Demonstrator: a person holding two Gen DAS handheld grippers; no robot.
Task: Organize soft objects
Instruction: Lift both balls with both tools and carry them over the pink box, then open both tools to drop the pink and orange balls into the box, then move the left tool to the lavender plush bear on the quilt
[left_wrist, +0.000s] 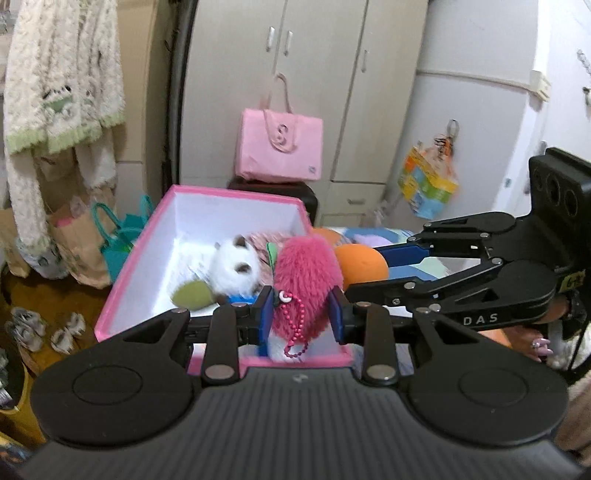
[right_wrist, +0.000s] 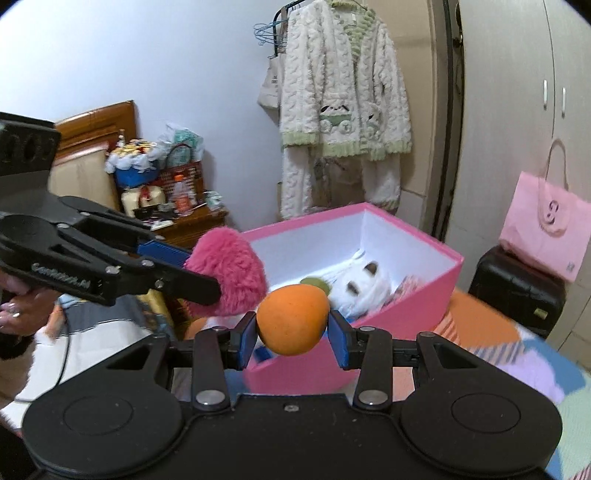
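Pink plush (left_wrist: 304, 280) clamped in left claw (left_wrist: 301, 314), orange ball (right_wrist: 291, 319) gripped by right claw (right_wrist: 291, 338), both near pink box (right_wrist: 417, 306).

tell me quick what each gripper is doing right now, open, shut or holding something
Left gripper: shut on the pink fluffy toy.
Right gripper: shut on the orange ball.

White wall (right_wrist: 147, 55); cream wardrobe (left_wrist: 314, 74); wooden nightstand (right_wrist: 192, 221); fleece robe (right_wrist: 343, 103) hanging; black suitcase (right_wrist: 517, 291).
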